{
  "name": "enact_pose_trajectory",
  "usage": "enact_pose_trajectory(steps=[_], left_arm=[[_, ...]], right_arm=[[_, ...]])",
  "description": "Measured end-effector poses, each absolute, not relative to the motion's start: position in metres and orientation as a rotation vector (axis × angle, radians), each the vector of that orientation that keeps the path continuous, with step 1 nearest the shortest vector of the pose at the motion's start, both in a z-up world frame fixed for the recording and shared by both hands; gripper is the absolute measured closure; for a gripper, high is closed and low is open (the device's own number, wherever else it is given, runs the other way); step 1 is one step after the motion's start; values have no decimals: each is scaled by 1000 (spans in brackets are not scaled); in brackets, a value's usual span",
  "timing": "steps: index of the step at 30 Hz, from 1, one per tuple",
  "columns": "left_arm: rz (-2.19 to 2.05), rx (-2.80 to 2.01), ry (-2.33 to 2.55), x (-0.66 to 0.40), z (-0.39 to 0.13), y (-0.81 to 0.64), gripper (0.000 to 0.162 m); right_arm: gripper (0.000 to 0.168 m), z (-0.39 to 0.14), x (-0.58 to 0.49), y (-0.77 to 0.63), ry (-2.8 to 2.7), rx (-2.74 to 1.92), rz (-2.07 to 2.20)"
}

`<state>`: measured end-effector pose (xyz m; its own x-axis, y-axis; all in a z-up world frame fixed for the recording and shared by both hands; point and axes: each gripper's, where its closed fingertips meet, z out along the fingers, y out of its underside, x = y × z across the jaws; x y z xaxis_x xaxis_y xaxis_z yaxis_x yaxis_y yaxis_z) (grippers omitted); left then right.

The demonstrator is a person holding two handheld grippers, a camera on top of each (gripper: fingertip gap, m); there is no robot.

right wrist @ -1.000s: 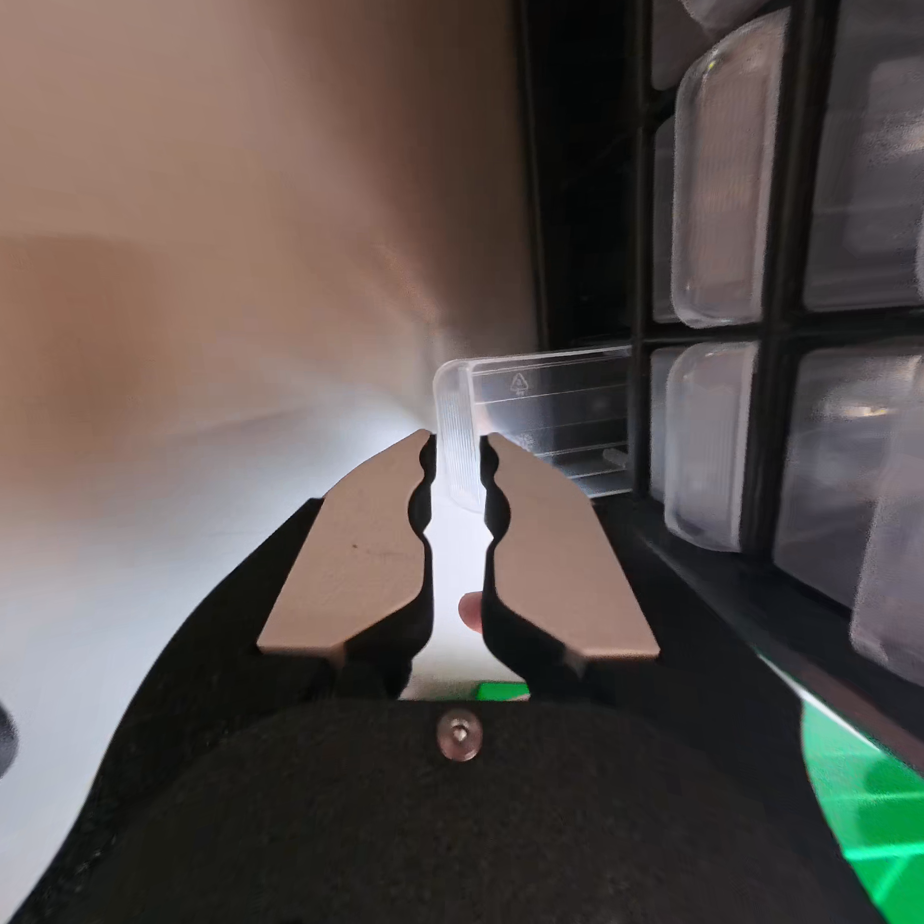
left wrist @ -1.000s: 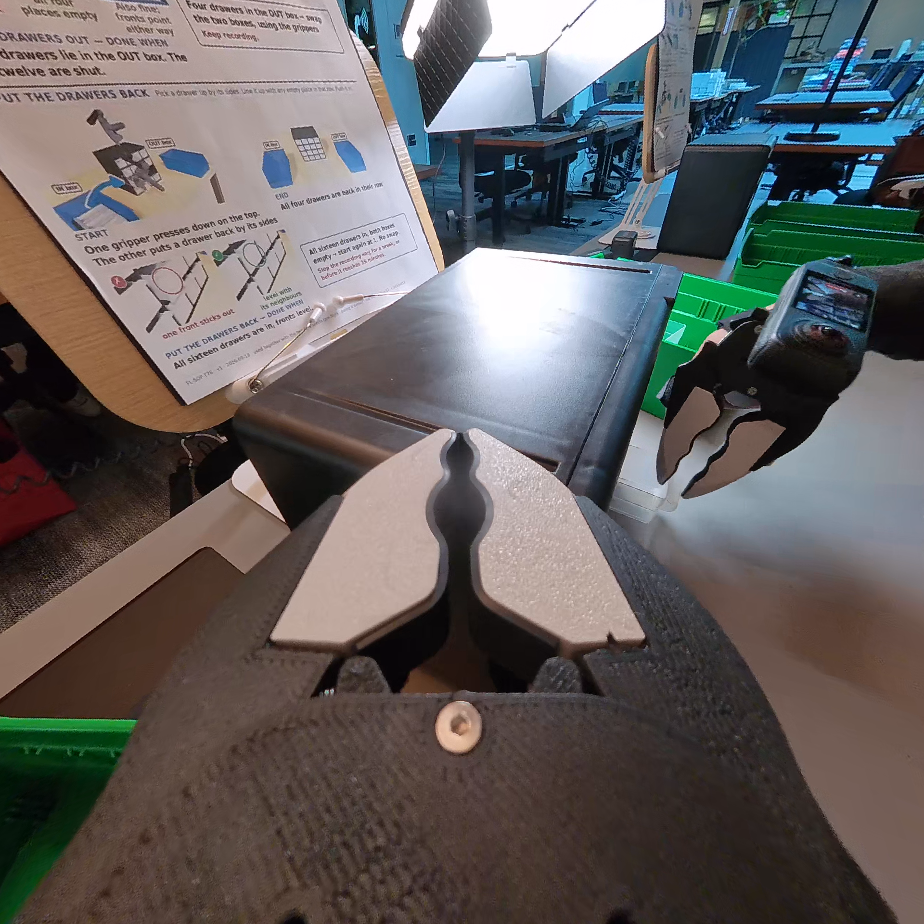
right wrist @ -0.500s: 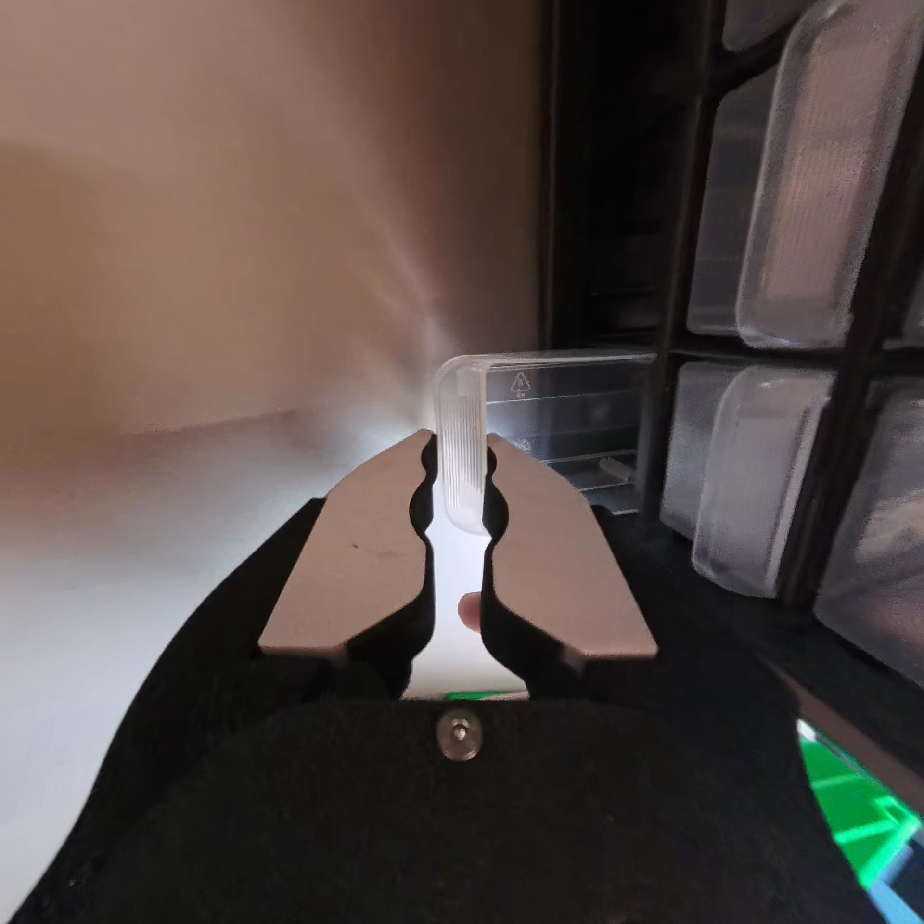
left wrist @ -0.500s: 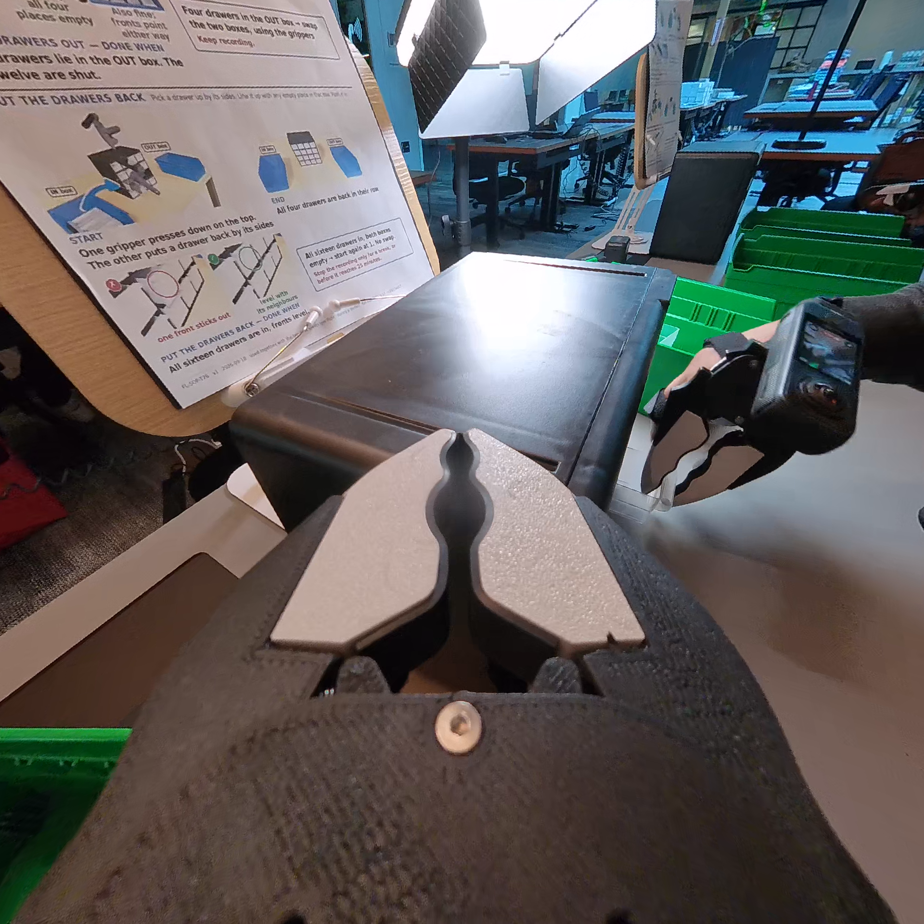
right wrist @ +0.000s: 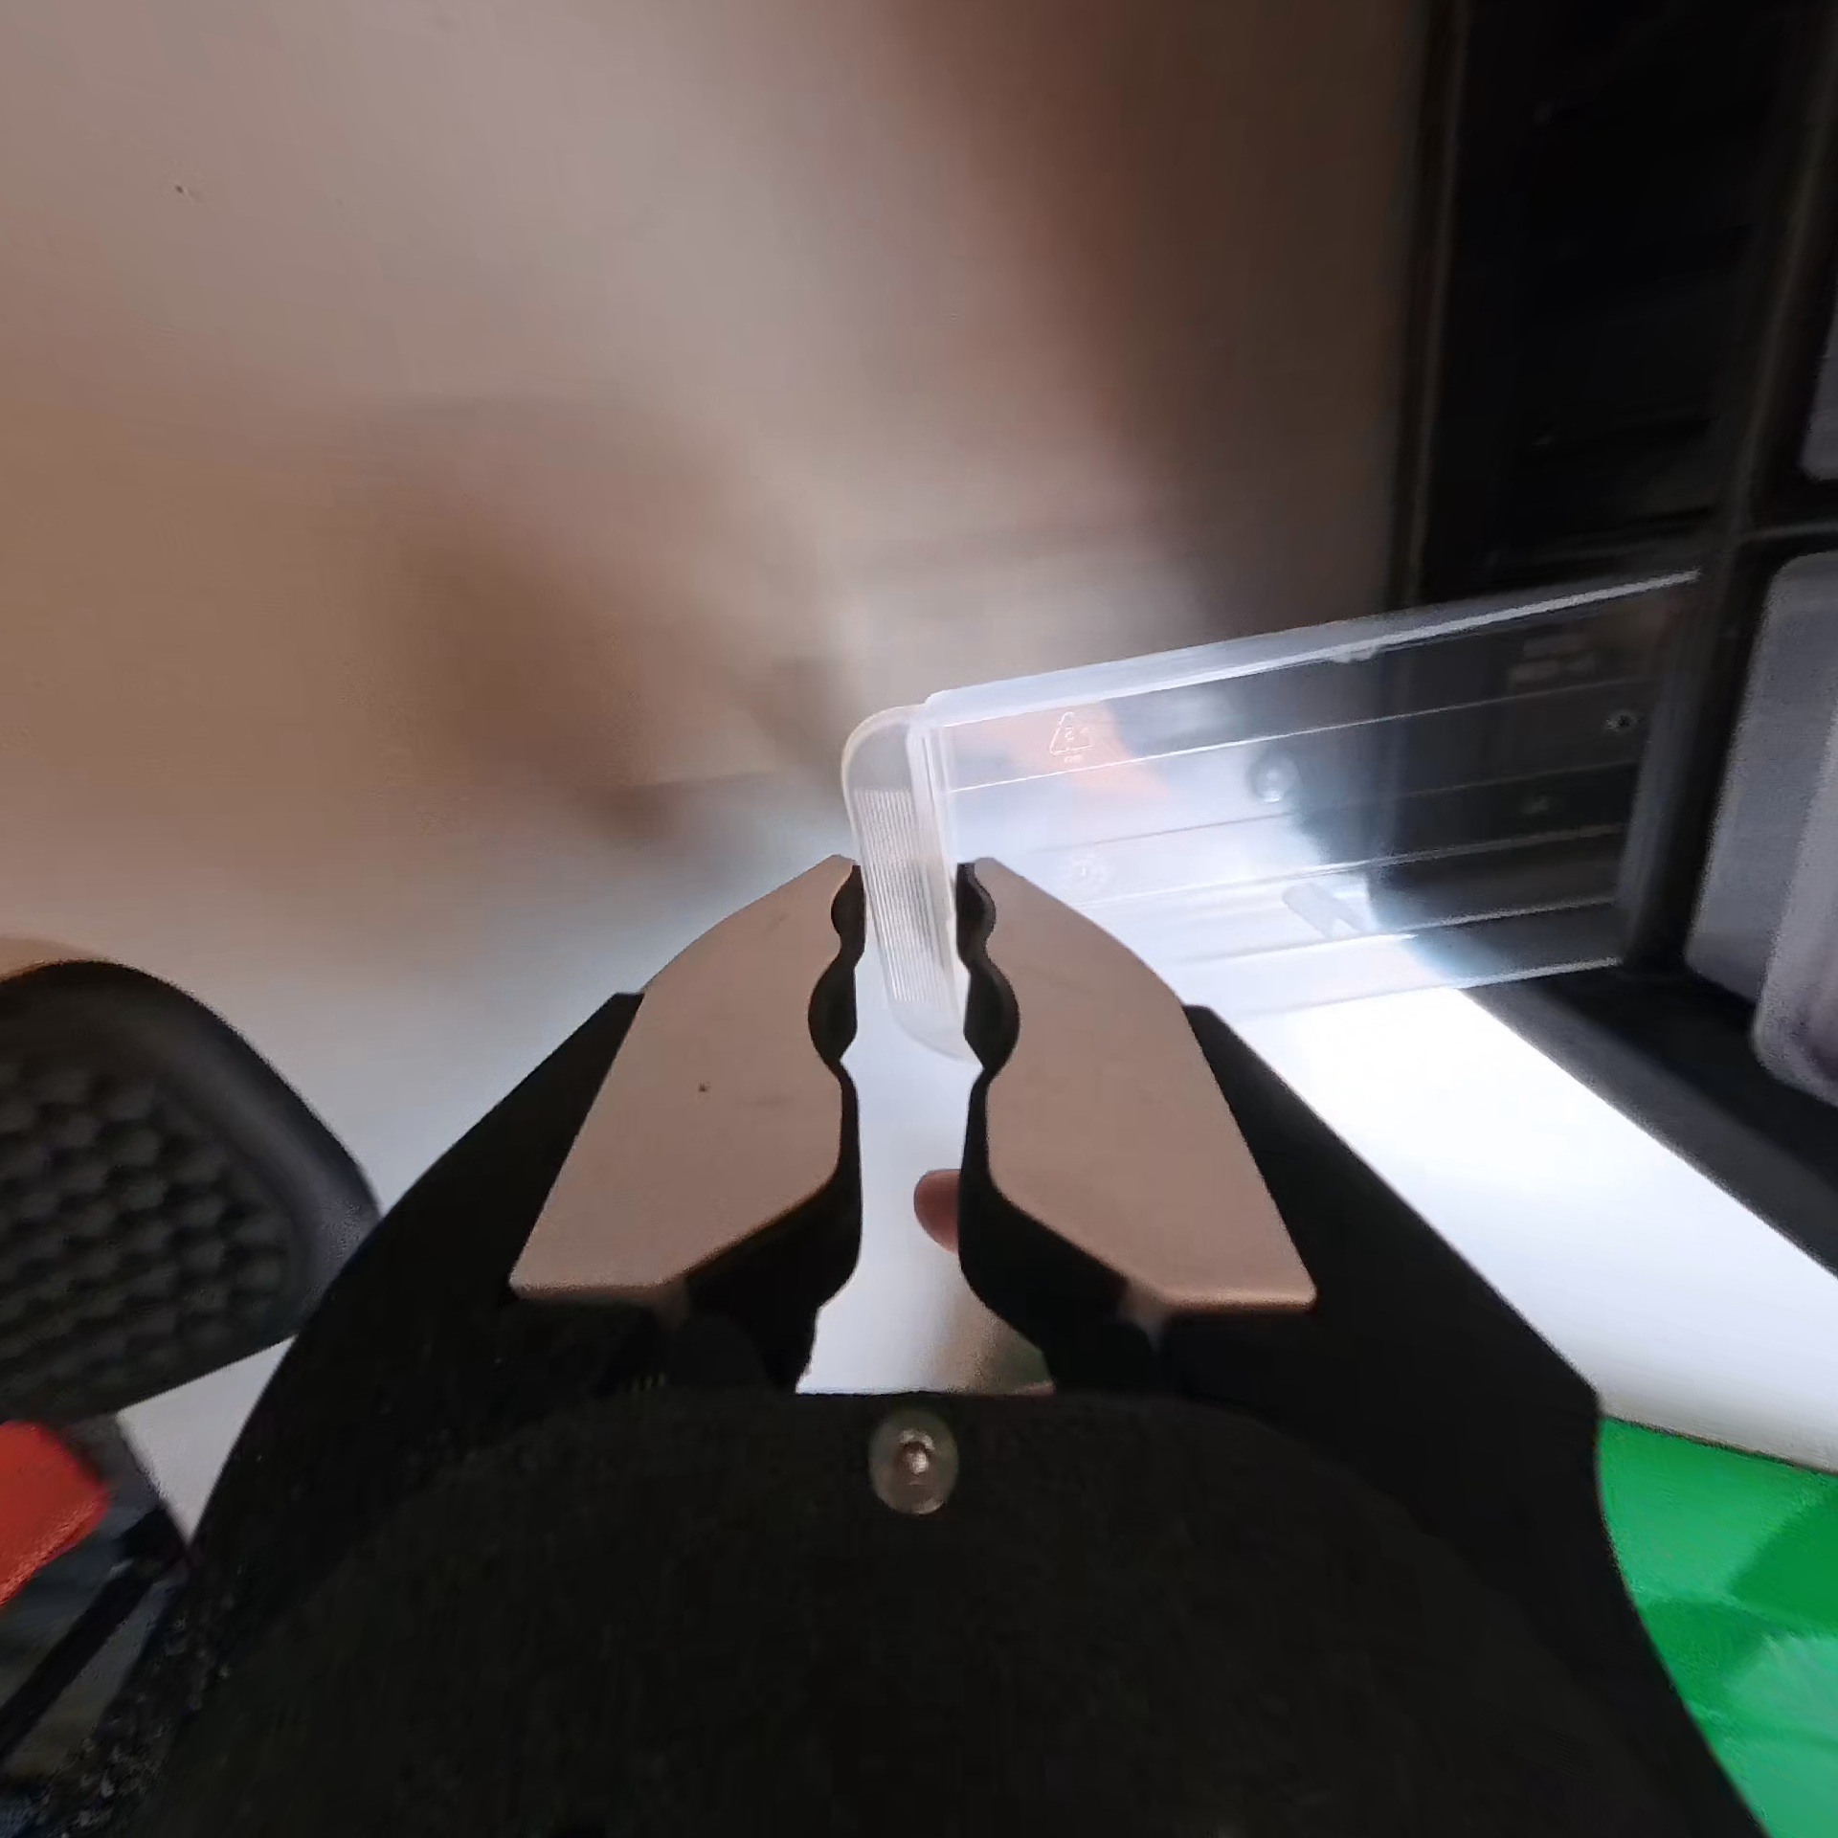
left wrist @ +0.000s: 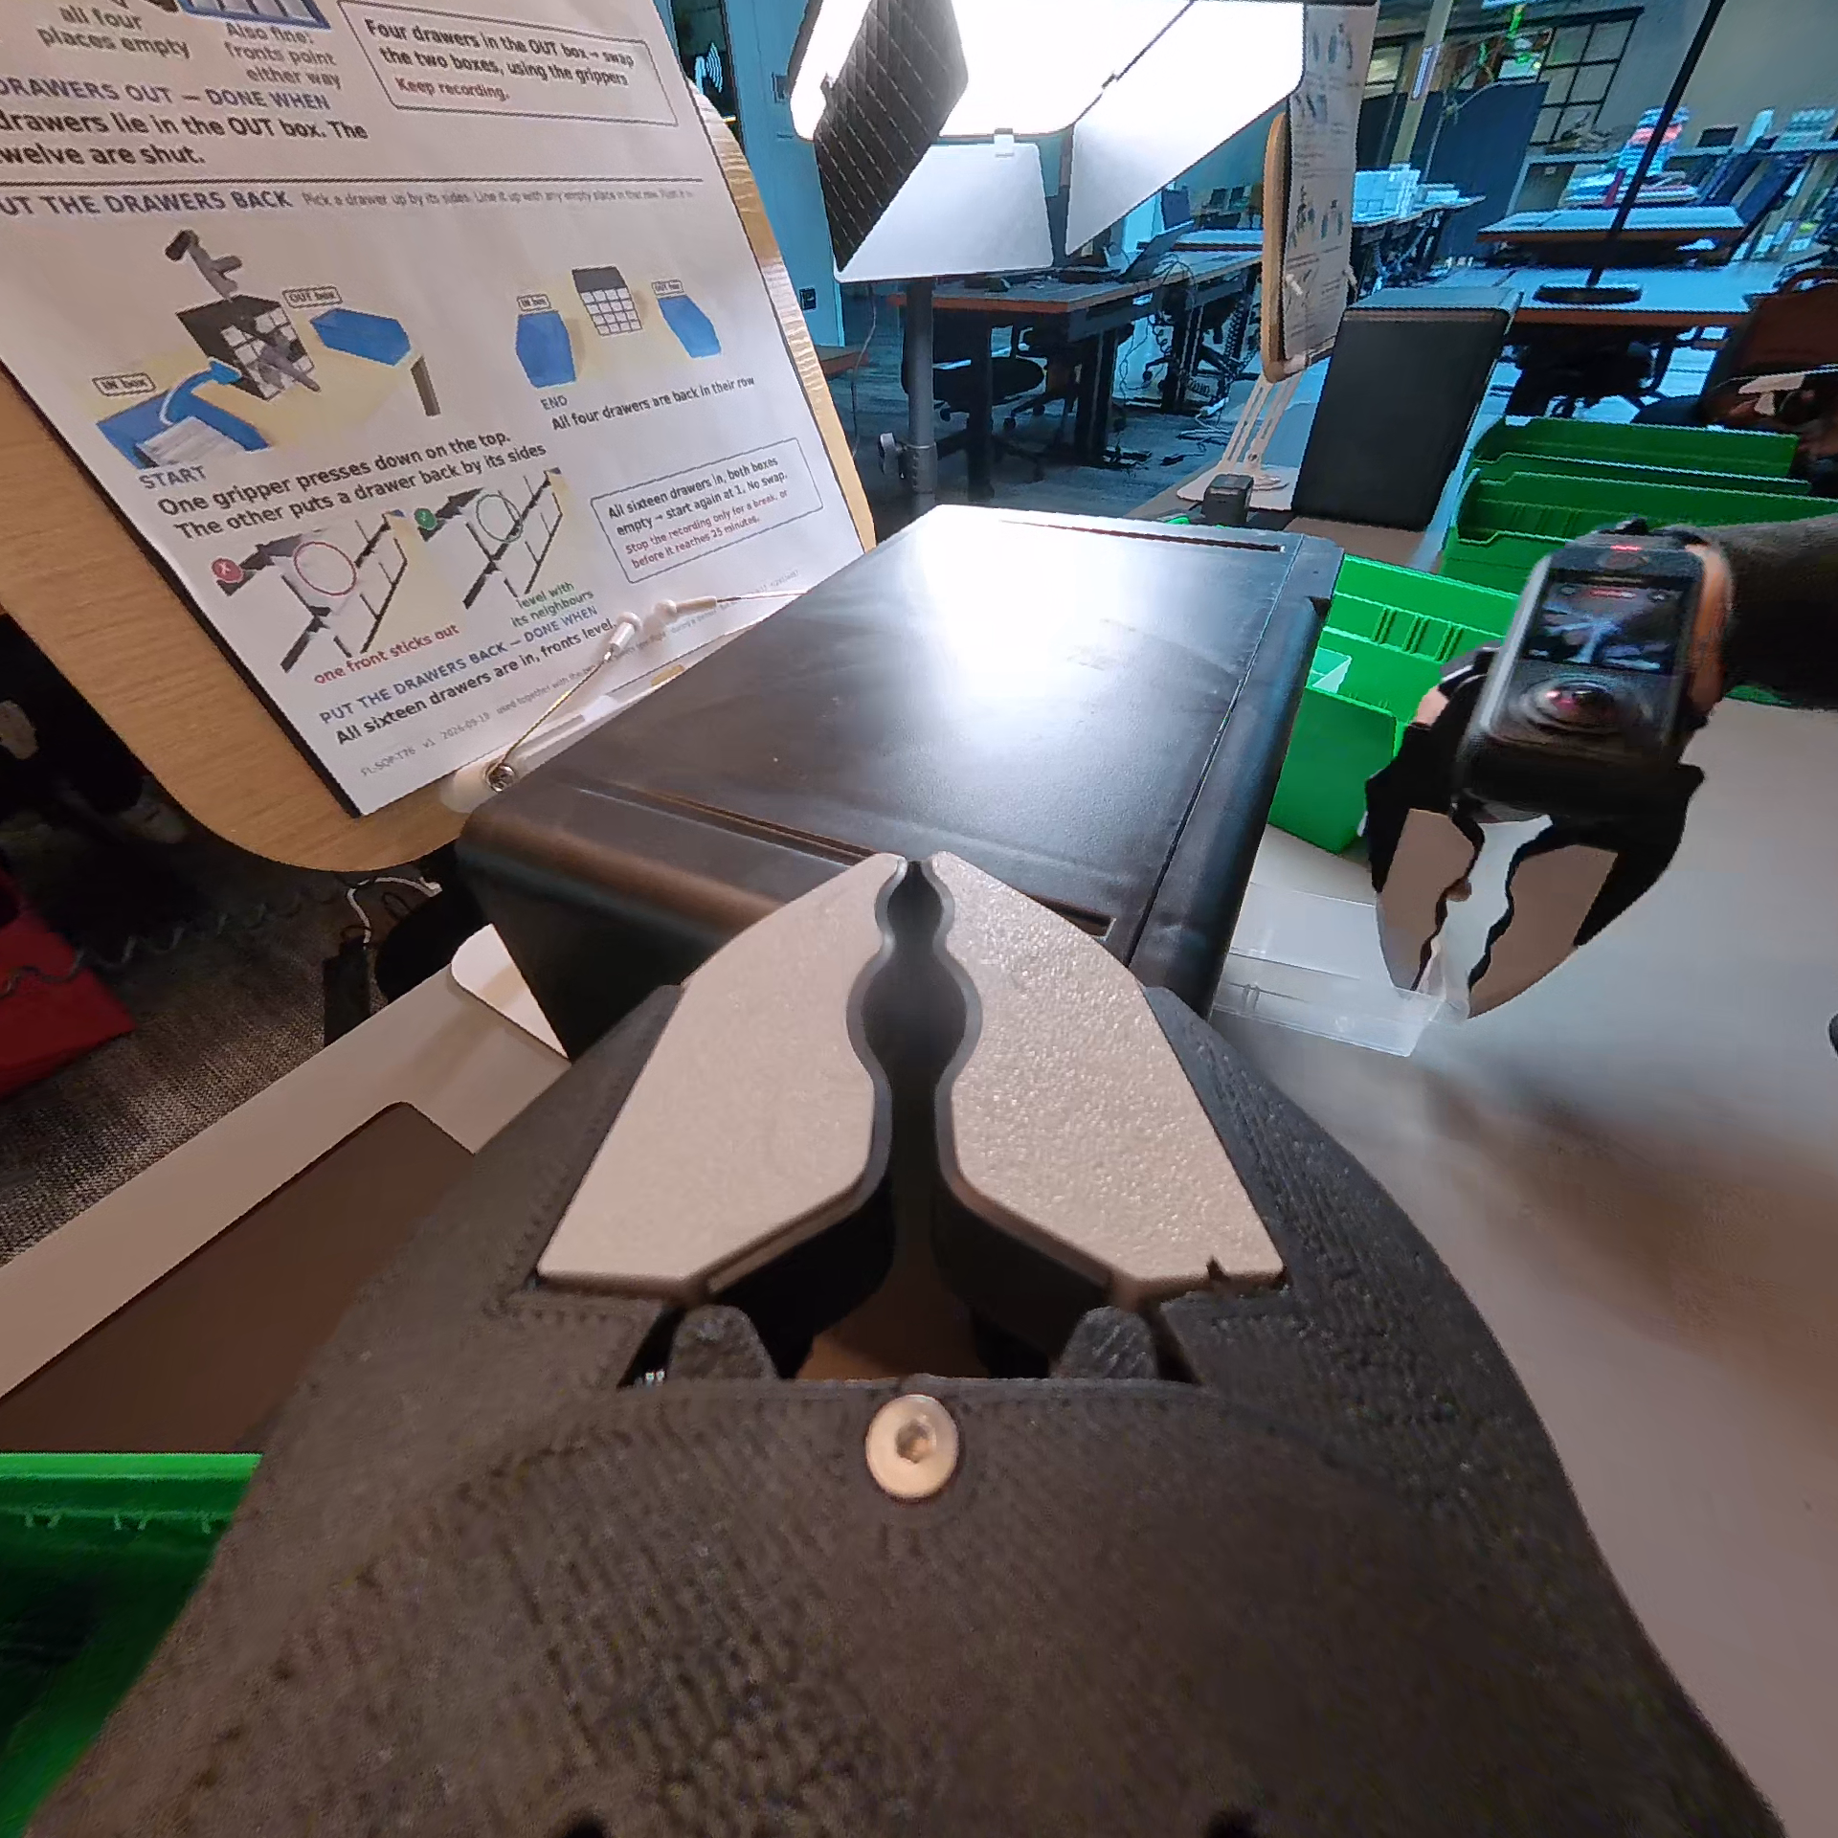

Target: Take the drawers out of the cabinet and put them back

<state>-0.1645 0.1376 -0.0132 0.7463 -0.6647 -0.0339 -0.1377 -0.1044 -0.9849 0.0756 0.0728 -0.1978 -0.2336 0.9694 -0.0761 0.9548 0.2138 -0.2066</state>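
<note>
The right tool (right wrist: 907, 875) grips the ribbed front handle of a clear plastic drawer (right wrist: 1293, 806), fingers narrowly apart around it. The drawer extends to the tool's right, its rear end in a bottom slot of the black cabinet (right wrist: 1591, 298). The left tool (left wrist: 913, 875) is closed on nothing, fingertips meeting at the cabinet's near top edge (left wrist: 945, 696). Pale tabletop (right wrist: 1343, 1114) lies beneath.

Open-plan office or lab: rows of desks (left wrist: 1084, 288) with chairs, softbox studio light (left wrist: 995, 90), stacked green bins (left wrist: 1631, 487).
</note>
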Motion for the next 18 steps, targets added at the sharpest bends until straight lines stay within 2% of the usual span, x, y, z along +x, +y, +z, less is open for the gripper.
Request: enact_pose_trajectory(steps=[3, 12, 18], left_arm=[[-501, -1641, 656, -164, -13, 137, 162], [-500, -1640, 669, -164, -13, 137, 162], [-486, -1644, 667, -164, -14, 137, 162]], right_arm=[[149, -198, 76, 72, -2419, -1987, 378], [152, -197, 83, 39, -2559, -1852, 244], [153, -167, 79, 46, -2421, -1900, 379]])
